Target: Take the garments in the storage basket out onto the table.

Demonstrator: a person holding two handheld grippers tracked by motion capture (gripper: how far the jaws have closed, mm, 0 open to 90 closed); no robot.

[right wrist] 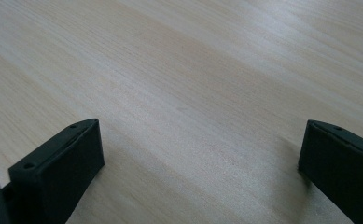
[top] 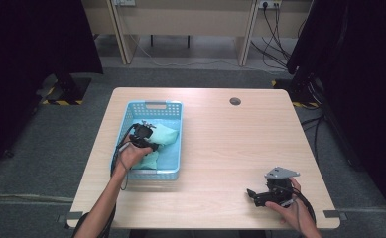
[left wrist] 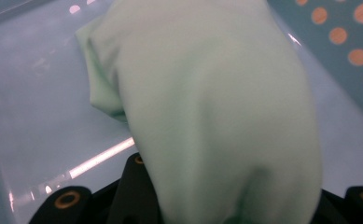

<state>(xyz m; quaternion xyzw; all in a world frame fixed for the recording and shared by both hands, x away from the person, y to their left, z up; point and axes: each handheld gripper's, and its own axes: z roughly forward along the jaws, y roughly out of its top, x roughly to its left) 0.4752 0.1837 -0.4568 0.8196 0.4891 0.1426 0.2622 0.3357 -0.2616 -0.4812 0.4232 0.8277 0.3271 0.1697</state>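
Observation:
A light blue plastic basket (top: pixel 173 171) stands on the left half of the wooden table (top: pixel 220 144). Inside it lies a pale green soft cloth bundle (top: pixel 166 134). My left gripper (top: pixel 152 140) reaches down into the basket and is shut on that cloth. In the left gripper view the green cloth (left wrist: pixel 216 102) bulges out between the black jaws and hides their tips, above the basket's glossy floor (left wrist: pixel 39 102). My right gripper (top: pixel 254 196) rests low at the table's front right, pointing left. Its jaws (right wrist: pixel 202 154) stand wide open over bare wood.
A round grommet hole (top: pixel 235 101) sits near the table's far edge. The perforated basket wall (left wrist: pixel 347 42) is close on the right in the left gripper view. Dark curtains and cables flank the table on the grey floor.

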